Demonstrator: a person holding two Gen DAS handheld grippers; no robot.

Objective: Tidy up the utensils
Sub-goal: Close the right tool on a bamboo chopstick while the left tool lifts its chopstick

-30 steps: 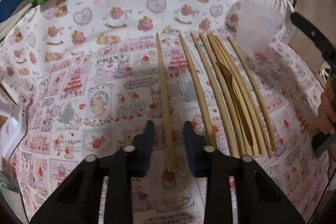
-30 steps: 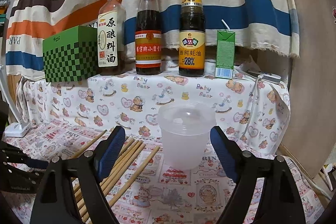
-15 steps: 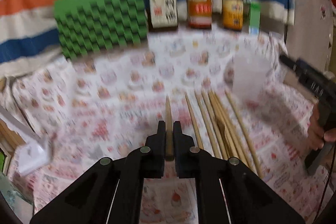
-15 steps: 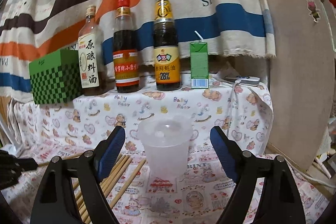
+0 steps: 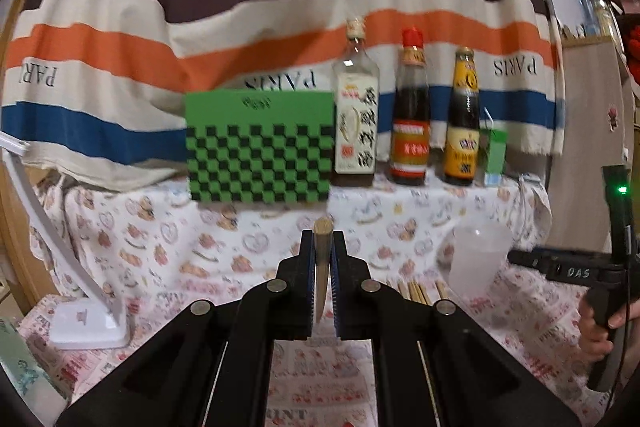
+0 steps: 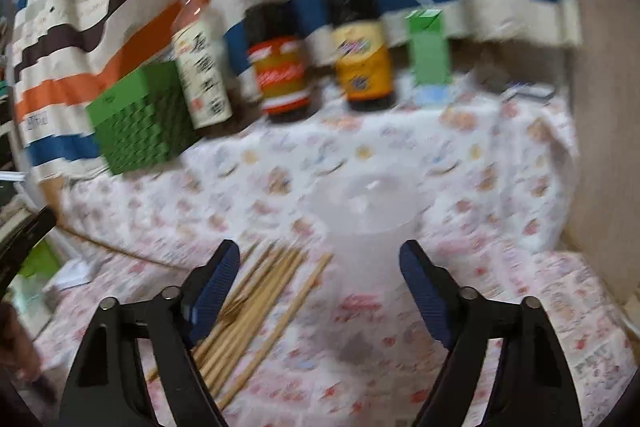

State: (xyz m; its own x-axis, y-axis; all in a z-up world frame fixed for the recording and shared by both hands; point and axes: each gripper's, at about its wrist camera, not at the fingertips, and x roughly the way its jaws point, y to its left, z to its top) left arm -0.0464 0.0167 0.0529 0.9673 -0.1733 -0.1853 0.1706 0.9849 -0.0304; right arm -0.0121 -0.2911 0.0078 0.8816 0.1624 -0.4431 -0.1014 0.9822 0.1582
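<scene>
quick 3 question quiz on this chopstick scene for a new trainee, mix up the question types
1. True or false: the left gripper is shut on a chopstick.
2. Multiple choice: the clear plastic cup in the right wrist view stands
A. on its side among the chopsticks
B. upright ahead of the right gripper, between its open jaws in the picture
C. on the shelf with the bottles
3. Fill in: the loose chopsticks lie on the tablecloth to the ____ of the cup in the right wrist view.

Key: 1 true; 2 B; 3 left
</scene>
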